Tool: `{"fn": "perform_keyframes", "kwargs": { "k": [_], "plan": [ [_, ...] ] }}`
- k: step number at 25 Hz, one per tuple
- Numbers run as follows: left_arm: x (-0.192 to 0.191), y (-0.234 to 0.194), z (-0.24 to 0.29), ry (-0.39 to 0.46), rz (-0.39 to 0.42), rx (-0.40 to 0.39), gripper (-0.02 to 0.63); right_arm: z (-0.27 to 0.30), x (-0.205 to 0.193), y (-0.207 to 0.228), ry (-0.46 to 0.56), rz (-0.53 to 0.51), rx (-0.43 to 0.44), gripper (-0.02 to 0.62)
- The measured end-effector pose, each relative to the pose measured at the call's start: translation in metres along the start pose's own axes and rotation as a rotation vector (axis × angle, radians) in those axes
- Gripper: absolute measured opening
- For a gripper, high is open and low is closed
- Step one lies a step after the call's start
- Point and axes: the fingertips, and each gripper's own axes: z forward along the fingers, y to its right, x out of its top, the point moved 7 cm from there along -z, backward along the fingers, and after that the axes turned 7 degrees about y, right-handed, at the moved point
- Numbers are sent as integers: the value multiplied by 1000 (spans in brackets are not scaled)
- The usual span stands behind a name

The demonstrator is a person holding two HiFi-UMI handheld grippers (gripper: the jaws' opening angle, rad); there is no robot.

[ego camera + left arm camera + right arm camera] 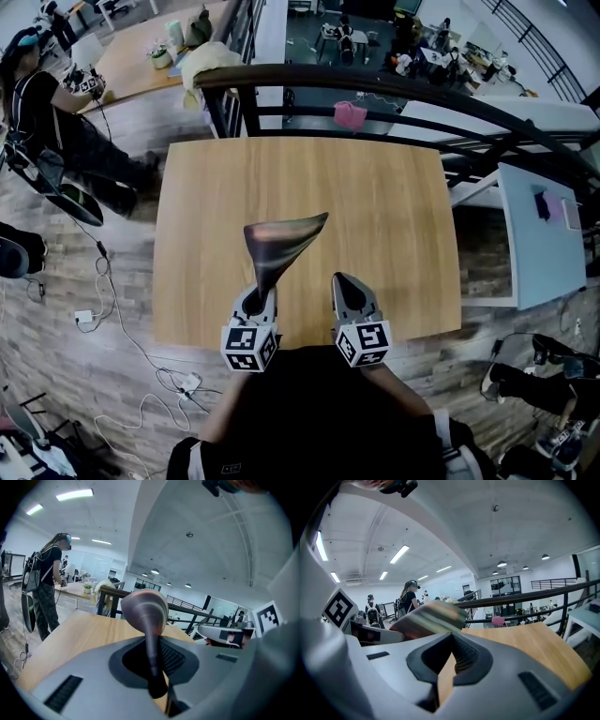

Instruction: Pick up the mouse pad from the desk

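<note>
Wooden desk (375, 206) is spreading wide across mid-frame; above its near edge the left gripper (258, 300) is pinching one edge of the curled mouse pad (279, 239), while the right gripper (343, 283) is hovering closed, empty.

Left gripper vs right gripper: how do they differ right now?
The left gripper is shut on the mouse pad, which flares up from its jaws, clear of the desk; the right gripper is shut on nothing. In the head view the pad covers the left gripper's tips, while the right gripper's are bare. Both sit side by side over the desk's near edge.
</note>
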Motion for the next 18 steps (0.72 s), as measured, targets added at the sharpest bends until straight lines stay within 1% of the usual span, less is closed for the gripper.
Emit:
{"fn": "perform_keyframes", "kwargs": {
  "k": [5,18],
  "plan": [
    [-1,0,-1,-15,6,0,49,1,-1,-2,-3,0,14,31],
    [-3,4,-6,-11,15,1,49,-8,-3,-3,14,-4,17,31]
  ]
}}
